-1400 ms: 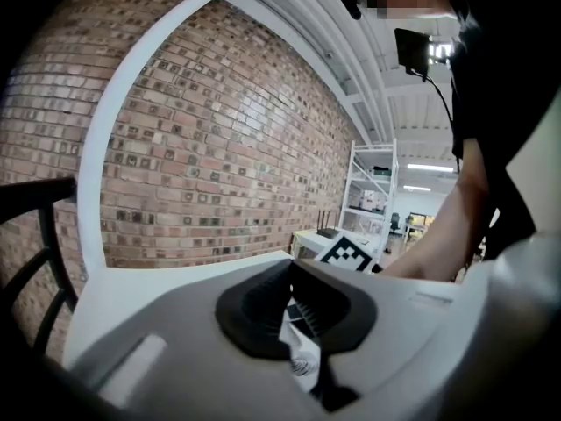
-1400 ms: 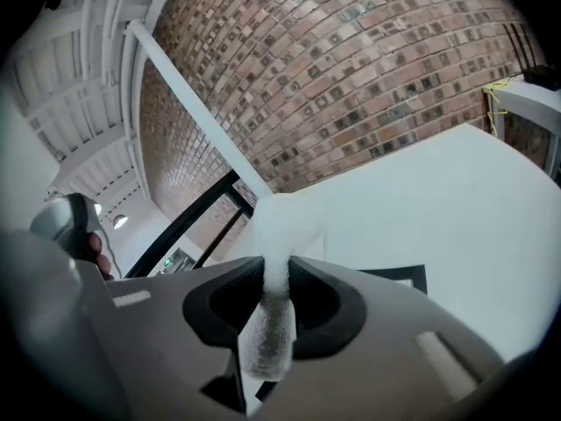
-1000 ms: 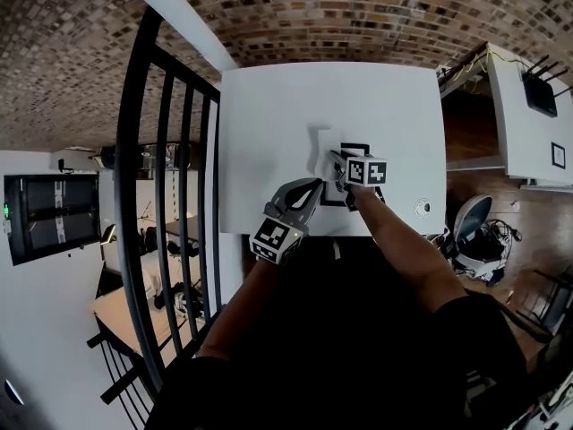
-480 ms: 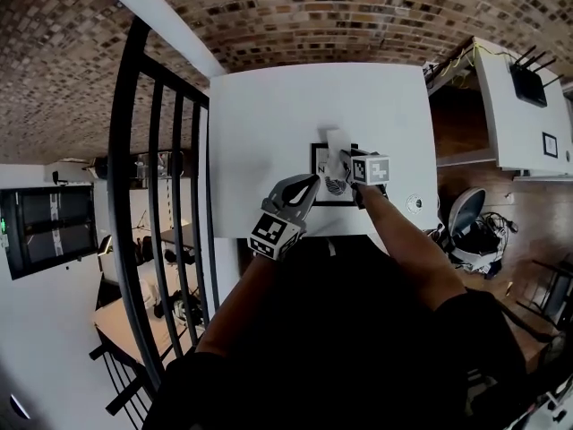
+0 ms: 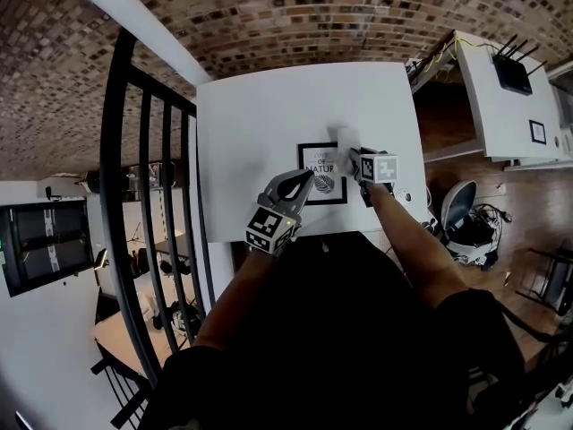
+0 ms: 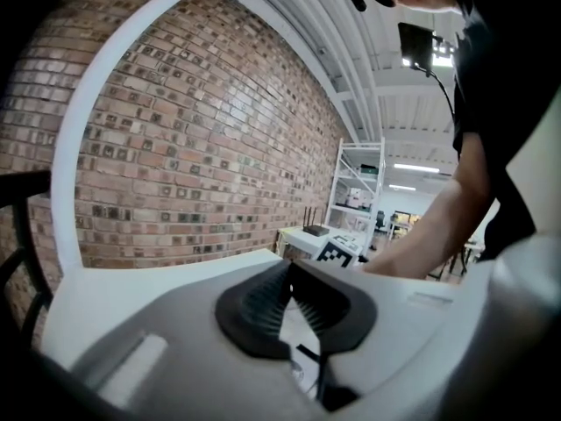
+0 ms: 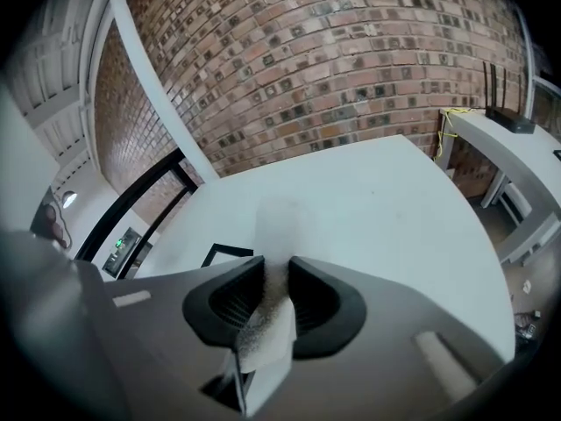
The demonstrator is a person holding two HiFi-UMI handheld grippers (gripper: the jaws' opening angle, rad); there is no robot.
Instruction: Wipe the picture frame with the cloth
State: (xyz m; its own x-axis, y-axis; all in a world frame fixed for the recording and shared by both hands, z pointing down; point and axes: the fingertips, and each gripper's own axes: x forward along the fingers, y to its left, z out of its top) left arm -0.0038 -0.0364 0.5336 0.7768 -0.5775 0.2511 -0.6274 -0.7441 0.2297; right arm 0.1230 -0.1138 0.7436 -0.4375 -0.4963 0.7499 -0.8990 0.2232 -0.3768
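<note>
The black picture frame (image 5: 320, 175) with a white print lies flat on the white table (image 5: 269, 115). My right gripper (image 5: 349, 153) is shut on a white cloth (image 5: 342, 139), which hangs over the frame's top right corner. In the right gripper view the cloth (image 7: 273, 226) sticks out past the jaws of the right gripper (image 7: 273, 268), and a corner of the frame (image 7: 228, 253) shows to the left. My left gripper (image 5: 304, 180) is shut with nothing in it, its tips over the frame's lower left edge. In the left gripper view the left gripper (image 6: 287, 268) points along the table.
A black metal railing (image 5: 152, 195) runs along the table's left side, and a brick wall (image 5: 295, 16) stands behind it. A small round thing (image 5: 405, 195) lies near the table's right edge. To the right are a white side desk (image 5: 501, 88) and a chair (image 5: 461, 209).
The right gripper with the cloth has slid from over the frame's middle to its top right corner, uncovering the print. The left gripper has stayed at the frame's lower left.
</note>
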